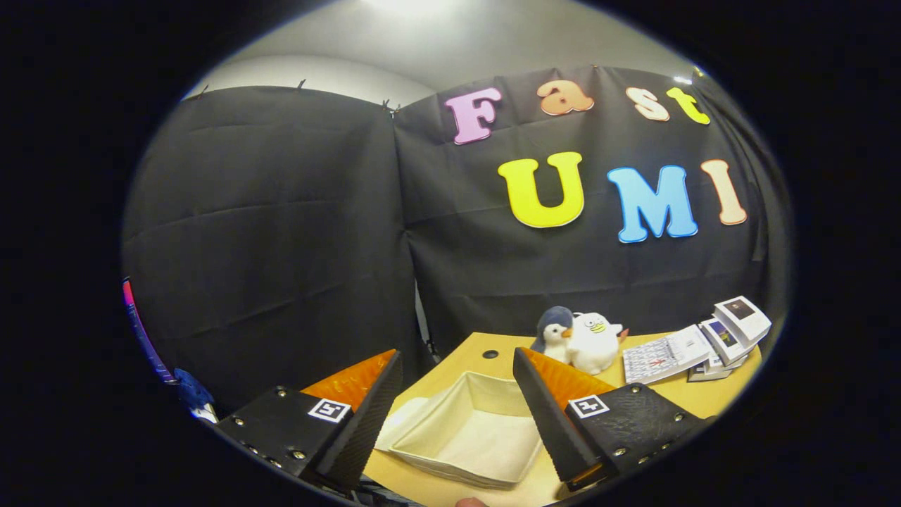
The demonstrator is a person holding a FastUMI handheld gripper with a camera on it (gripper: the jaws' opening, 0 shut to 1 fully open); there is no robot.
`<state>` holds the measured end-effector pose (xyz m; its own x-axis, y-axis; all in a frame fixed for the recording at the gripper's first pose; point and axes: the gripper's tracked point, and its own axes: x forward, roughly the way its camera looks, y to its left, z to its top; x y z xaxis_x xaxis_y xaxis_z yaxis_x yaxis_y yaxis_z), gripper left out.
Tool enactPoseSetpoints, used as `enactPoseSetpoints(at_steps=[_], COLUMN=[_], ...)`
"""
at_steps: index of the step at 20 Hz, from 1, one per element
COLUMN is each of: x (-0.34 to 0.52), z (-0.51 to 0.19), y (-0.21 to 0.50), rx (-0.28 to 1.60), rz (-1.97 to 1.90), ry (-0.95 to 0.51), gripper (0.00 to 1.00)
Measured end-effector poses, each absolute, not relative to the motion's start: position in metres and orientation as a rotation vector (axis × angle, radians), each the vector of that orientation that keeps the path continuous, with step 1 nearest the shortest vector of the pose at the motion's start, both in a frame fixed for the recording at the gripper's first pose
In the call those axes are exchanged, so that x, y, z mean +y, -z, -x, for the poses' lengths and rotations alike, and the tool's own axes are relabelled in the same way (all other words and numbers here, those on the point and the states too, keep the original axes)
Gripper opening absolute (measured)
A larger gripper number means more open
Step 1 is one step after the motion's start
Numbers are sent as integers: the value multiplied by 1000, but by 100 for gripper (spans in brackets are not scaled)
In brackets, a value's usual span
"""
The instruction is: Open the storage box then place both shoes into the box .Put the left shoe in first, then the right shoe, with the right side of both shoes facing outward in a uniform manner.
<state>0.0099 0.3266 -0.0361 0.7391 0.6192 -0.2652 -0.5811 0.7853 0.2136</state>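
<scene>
Storage box (468, 429), cream fabric, open-topped, sits on the wooden table (704, 396) just ahead of and between the fingers of the gripper (457, 384), which are spread apart and grasp nothing; beyond it, two plush penguins (577, 339), calendar (665, 355), small white boxes (732, 329).

gripper cam, high over table (450, 366) – facing wall

Scene is lit from overhead; a blown-out glare patch is seen on the ceiling (408, 5). The table (450, 366) is evenly lit, shadows soft. The black cloth wall (281, 225) is rendered dim, folds barely resolved. Strong fisheye bending is seen toward the rim. Focus is sharp centrally, softened slightly at the edges.
</scene>
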Motion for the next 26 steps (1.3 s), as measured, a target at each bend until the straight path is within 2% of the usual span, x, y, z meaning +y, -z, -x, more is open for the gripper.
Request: enactPoseSetpoints(at_steps=[12, 26], x=[196, 132], z=[-58, -50], y=[110, 231], rx=[451, 689], rz=[-79, -22], ry=[-444, -372], gripper=[97, 98])
